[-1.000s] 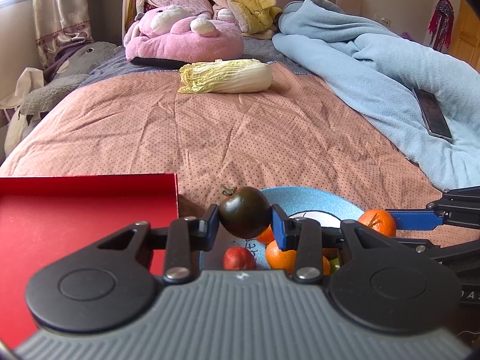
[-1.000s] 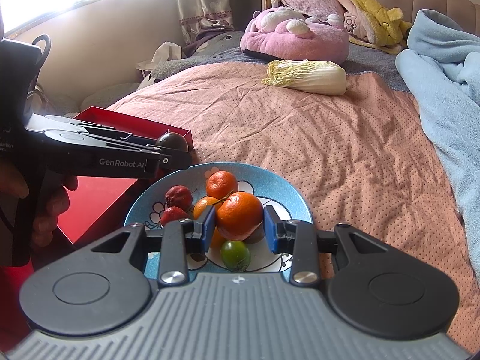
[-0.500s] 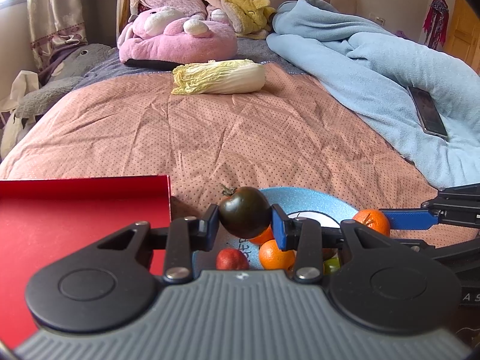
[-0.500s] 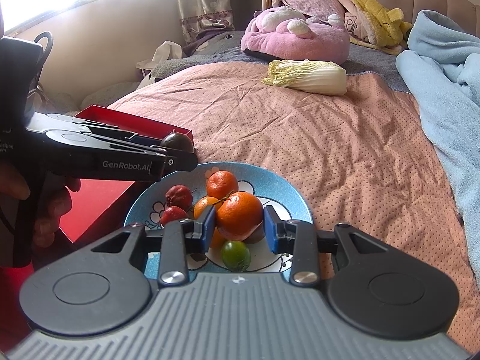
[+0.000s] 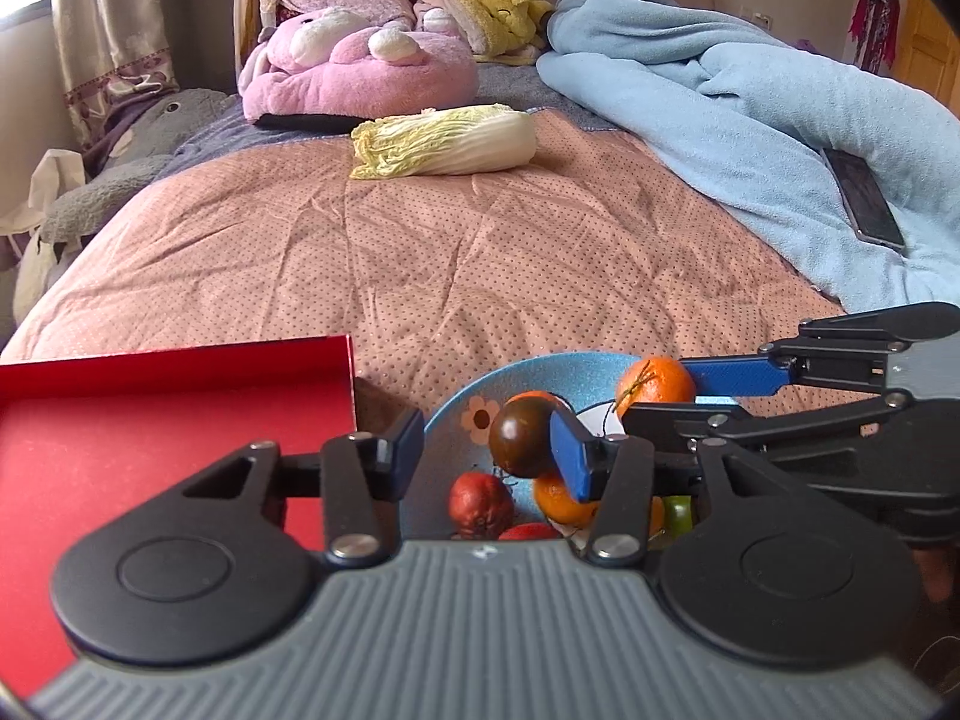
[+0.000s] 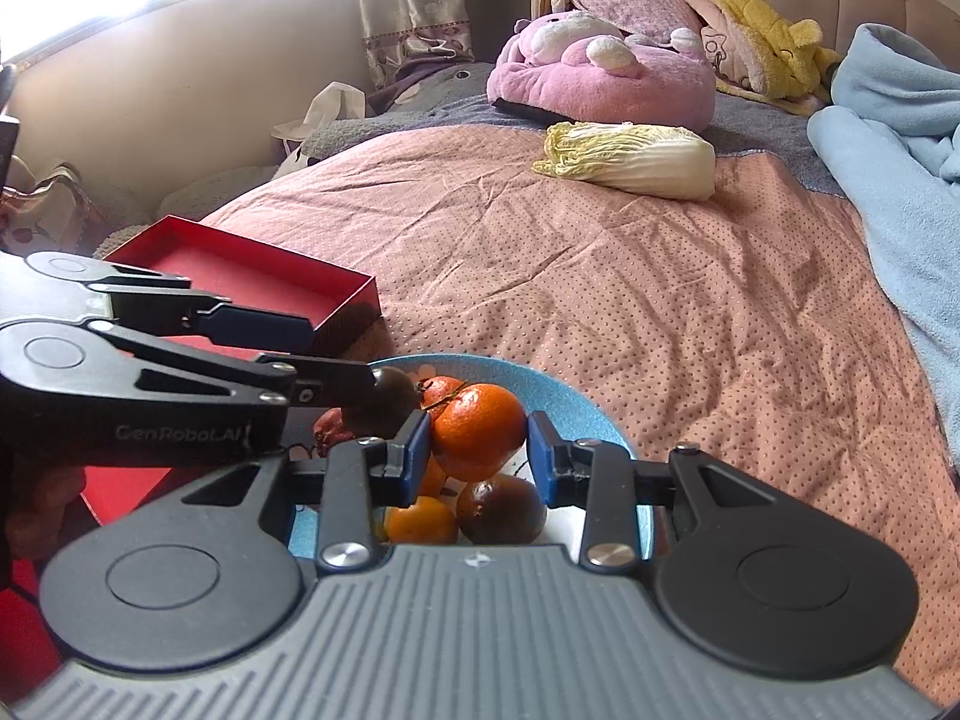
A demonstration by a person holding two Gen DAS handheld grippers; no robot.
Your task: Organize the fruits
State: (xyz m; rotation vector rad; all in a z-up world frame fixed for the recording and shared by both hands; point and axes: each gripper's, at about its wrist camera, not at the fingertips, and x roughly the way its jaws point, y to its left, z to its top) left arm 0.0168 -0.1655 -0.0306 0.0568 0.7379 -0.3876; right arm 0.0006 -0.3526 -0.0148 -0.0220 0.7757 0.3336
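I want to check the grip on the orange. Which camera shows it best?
The right wrist view: the orange sits centred between the right gripper pads, which clamp it over the blue bowl. The left wrist view shows it only sidelong.

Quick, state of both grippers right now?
Left gripper: jaws just opened; dark tomato rests against one finger only, no longer clamped, above the blue plate.
Right gripper: shut on the orange.

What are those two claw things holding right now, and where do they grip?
The right gripper clamps an orange by its two sides. The left gripper has just been opening; the dark tomato touches one finger, no longer pinched.
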